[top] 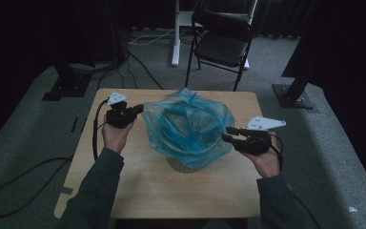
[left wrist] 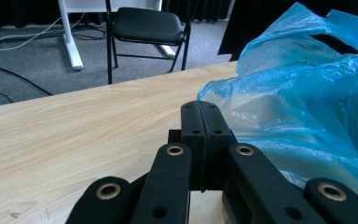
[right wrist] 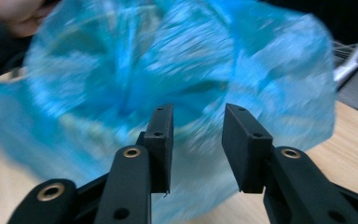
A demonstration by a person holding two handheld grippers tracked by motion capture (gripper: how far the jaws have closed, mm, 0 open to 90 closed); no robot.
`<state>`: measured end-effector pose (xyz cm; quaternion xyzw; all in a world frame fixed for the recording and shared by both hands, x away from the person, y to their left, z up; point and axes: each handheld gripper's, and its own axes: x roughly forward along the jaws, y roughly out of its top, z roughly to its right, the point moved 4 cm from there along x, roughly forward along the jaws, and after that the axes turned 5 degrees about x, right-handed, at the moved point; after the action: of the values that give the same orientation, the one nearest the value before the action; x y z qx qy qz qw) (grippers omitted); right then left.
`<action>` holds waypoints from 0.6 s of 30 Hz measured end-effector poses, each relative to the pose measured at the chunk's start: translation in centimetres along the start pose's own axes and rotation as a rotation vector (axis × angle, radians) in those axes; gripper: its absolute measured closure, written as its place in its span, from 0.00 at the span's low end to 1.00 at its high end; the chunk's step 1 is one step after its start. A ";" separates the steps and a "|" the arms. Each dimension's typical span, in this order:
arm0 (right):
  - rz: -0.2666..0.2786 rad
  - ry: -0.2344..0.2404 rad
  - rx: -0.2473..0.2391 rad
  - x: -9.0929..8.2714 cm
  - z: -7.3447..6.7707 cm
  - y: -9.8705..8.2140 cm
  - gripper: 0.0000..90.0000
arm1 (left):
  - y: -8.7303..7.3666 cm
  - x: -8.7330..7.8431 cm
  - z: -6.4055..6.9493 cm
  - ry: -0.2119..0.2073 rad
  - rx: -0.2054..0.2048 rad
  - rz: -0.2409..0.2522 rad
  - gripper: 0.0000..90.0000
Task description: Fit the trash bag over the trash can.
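- The right gripper (top: 229, 134) sits at the right flank of the blue plastic bag (top: 187, 125); in its own view its jaws stand apart with nothing pinched between them, the film just beyond their tips.
- The left gripper (left wrist: 200, 119) has its jaws pressed flat together; no film shows between the pads, and the bag's edge (left wrist: 223, 93) lies just beside the tip, so whether a sliver of it is nipped I cannot tell.
- The bag is draped over a pale round container (top: 183, 165) near the middle of the wooden table (top: 138, 186), its mouth gaping upward and its hem hanging down around the container's rim.
- Judgement on handling: the film looks very thin, light and limp; it will crumple, balloon and slide instead of holding a shape, and it could tear if dragged over the rim.
- Smooth plastic is likely to slip between hard pads, so a grip wants a gathered fold, not a single sheet.
- The best holds look to be the loose hem on either side, one gripper each, pulling evenly.
- The container underneath seems light too and may shift or tip if the film is tugged sideways.
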<state>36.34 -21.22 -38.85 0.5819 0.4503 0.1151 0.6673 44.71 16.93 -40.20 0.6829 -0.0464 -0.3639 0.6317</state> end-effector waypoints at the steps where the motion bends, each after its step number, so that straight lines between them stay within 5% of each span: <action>1: 0.006 -0.006 0.011 0.3 0.1 0.2 0.69 | 0.0 0.0 0.0 0.000 0.001 0.000 1.00; 5: -0.007 -0.035 0.033 1.5 0.4 0.3 0.72 | 0.0 0.0 -0.1 0.006 0.005 -0.002 1.00; 10: 0.014 -0.055 0.054 1.3 0.8 0.4 0.92 | -0.2 -0.2 -0.5 0.014 -0.004 0.000 1.00; 18: 0.040 -0.045 0.084 0.6 1.5 -0.1 0.93 | -0.3 -0.1 -0.7 0.023 -0.003 -0.005 1.00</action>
<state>37.72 -21.86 -39.36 0.6208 0.4279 0.0961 0.6498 44.89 17.64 -40.44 0.6862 -0.0369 -0.3579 0.6322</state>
